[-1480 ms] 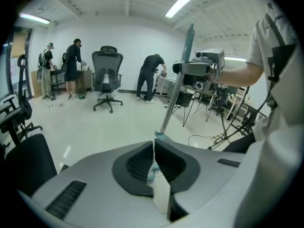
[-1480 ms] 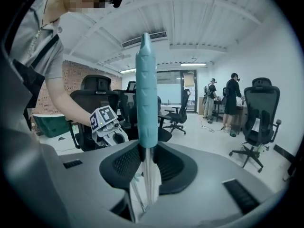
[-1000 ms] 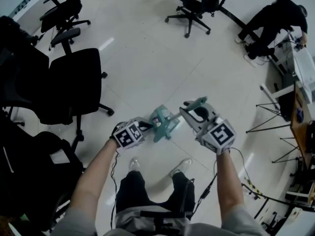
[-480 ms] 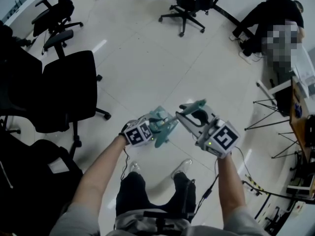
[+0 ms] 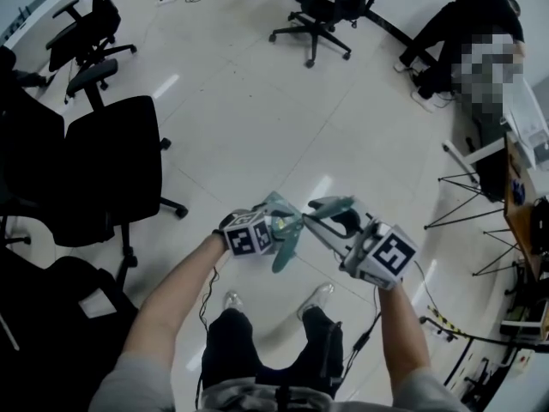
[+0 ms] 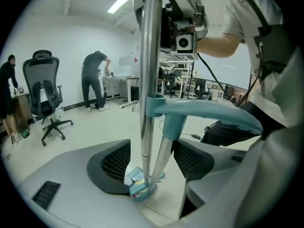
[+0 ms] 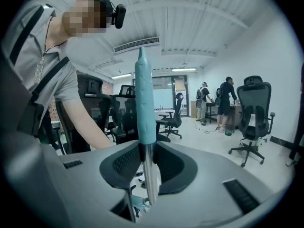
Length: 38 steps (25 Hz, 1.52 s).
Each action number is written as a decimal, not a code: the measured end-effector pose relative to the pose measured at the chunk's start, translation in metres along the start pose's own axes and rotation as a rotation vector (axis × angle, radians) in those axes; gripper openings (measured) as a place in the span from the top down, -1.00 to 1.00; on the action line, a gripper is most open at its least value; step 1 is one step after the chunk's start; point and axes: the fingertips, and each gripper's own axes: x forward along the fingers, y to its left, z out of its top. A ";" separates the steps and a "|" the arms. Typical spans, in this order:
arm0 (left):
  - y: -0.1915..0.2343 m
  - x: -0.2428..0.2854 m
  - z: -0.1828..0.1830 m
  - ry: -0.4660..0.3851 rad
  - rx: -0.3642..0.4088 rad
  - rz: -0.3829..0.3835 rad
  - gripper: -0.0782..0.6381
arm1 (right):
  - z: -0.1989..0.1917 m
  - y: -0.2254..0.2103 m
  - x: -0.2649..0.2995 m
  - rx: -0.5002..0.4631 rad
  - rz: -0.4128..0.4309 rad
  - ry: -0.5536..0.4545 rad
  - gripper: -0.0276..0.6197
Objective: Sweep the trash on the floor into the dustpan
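Steel broom pole point(image 7: 150, 179) pinched in my right fingers point(image 7: 124, 167) | my left fingers point(image 6: 111, 167) just opening wide, both poles loose between them | dustpan point(image 6: 140, 190) on floor below | risk: unheld dustpan handle point(image 6: 204, 112) topples
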 end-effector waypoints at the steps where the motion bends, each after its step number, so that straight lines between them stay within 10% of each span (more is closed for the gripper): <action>1: 0.001 0.001 0.001 -0.003 0.007 -0.014 0.00 | 0.000 -0.002 -0.001 0.013 -0.002 -0.003 0.64; 10: -0.007 0.012 0.004 0.008 0.144 -0.132 0.12 | -0.011 -0.010 -0.003 0.056 -0.020 -0.017 0.63; 33: -0.008 -0.001 -0.015 0.048 -0.098 -0.081 0.11 | -0.016 -0.015 -0.005 0.063 -0.121 0.017 0.59; 38: -0.009 -0.035 -0.031 0.042 -0.220 0.029 0.11 | -0.022 -0.013 -0.018 0.126 -0.206 0.085 0.06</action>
